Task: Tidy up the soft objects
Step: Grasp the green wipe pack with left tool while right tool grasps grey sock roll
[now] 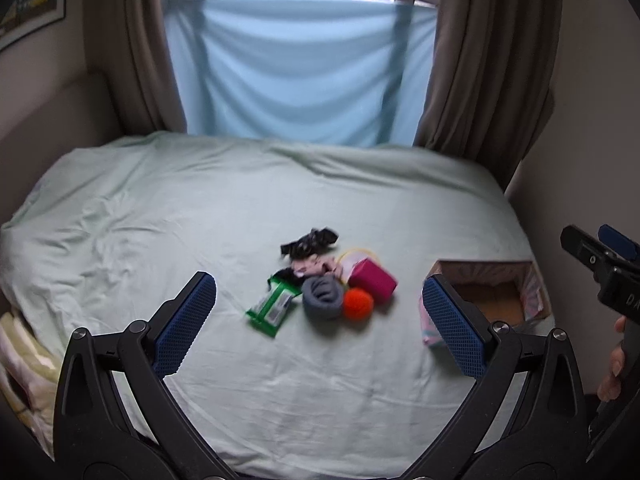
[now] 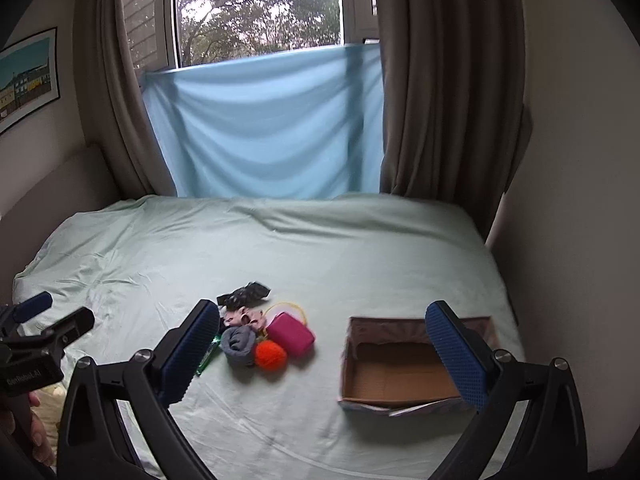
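A small pile lies mid-bed: an orange yarn ball (image 1: 358, 303) (image 2: 271, 355), a rolled grey sock (image 1: 322, 294) (image 2: 238, 340), a pink pouch (image 1: 372, 281) (image 2: 290, 334), a green wipes pack (image 1: 273, 307), a pink-white cloth (image 1: 314, 266) (image 2: 246, 317) and a black patterned cloth (image 1: 310, 241) (image 2: 243, 294). An open cardboard box (image 1: 490, 300) (image 2: 394, 376) sits to their right. My left gripper (image 1: 318, 316) is open above the bed, short of the pile. My right gripper (image 2: 320, 352) is open, between pile and box. Both are empty.
The bed has a pale green sheet (image 1: 200, 208) (image 2: 320, 248). A blue cloth (image 2: 260, 128) hangs at the window between brown curtains (image 2: 448, 100). Walls close in at left and right. A yellowish blanket (image 1: 24, 352) lies at the bed's left edge.
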Demonstrator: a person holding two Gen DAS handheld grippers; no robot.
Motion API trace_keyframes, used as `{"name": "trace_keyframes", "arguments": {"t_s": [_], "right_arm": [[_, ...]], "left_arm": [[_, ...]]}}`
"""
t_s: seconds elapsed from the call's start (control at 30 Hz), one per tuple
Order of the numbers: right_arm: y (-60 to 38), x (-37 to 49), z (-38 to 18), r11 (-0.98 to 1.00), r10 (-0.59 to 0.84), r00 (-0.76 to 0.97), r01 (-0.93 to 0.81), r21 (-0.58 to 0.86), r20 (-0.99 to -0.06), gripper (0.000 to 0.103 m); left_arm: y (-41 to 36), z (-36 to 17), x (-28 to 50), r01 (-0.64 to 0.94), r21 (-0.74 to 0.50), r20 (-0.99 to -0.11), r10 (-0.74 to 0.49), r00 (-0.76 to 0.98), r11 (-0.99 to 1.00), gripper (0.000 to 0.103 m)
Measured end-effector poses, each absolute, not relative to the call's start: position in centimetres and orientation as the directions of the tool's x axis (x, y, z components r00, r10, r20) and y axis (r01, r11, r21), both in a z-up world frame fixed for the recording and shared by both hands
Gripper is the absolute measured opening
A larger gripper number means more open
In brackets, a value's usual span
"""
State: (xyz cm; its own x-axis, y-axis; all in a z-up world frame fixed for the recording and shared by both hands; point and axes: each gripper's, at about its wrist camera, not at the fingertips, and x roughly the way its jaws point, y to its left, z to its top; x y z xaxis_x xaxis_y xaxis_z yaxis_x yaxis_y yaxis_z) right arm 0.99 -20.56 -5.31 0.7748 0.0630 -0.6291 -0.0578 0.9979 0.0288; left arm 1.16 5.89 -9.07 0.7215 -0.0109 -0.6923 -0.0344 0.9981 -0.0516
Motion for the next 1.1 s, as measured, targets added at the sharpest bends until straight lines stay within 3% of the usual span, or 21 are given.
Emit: {"name": "trace_keyframes", "arguments": {"t_s": [0.37,0.8,1.1], "right_arm": [[-11.0,5.3,-14.2,0.999,0.046,0.701,-0.028,0.037,-0.711,0.103],[-3.4,12.1,-30.7,0.998,0.039,0.608,0.013,0.058,-0.793,0.101],[-1.9,16.3,-39.0,0.999,0.049,0.571,-0.037,0.034,-0.82,0.082]], "left_arm": [[13.6,-19.3,8.4,0.095,-0.054,-0.762,-0.103,0.64,0.994,0.103],[15.8,-36.5,15.4,0.265,-0.061,-0.828,-0.197,0.525,0.962,0.097],[14.1,-44.4,18.8,0.355,-0.068,-0.849,-0.241,0.471,0.932,0.087]]}}
